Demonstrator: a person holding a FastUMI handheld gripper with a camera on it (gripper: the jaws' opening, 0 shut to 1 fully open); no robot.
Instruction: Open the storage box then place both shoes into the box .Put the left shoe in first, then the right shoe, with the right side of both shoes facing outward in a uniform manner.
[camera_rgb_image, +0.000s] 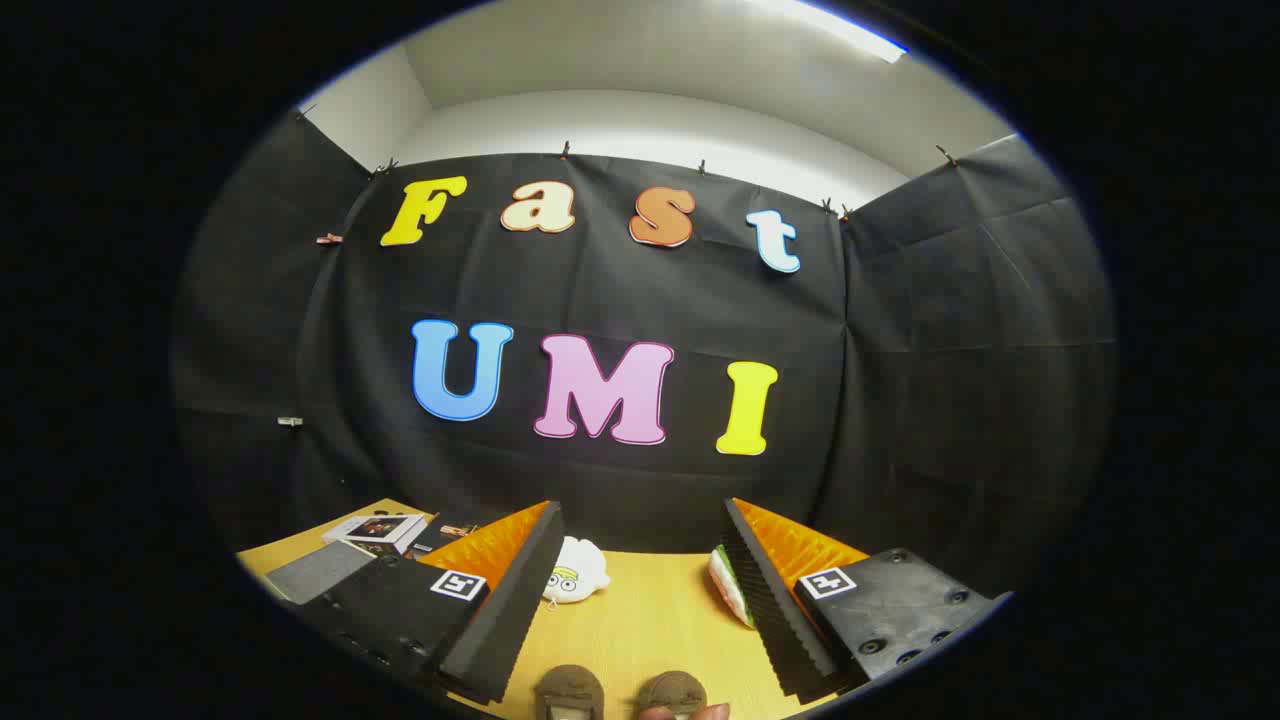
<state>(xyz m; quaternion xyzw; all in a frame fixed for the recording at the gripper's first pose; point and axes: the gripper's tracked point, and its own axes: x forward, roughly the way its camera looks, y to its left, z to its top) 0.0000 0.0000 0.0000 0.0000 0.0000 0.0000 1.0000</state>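
Nearest, two brown fabric shoes lie side by side on the light wooden table, between the fingers of the gripper, which stands wide open and holds nothing; further, a white plush toy lies beside the left finger; beyond, small boxes.

2 brown shoes, 1 white plush, 2 gripper fingers, spread wide.

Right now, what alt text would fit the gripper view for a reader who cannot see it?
The open gripper is held above a wooden table, its fingers gripping nothing. Two brown shoes sit between them at the near edge, a white plush toy beyond, and small boxes beyond the left finger.
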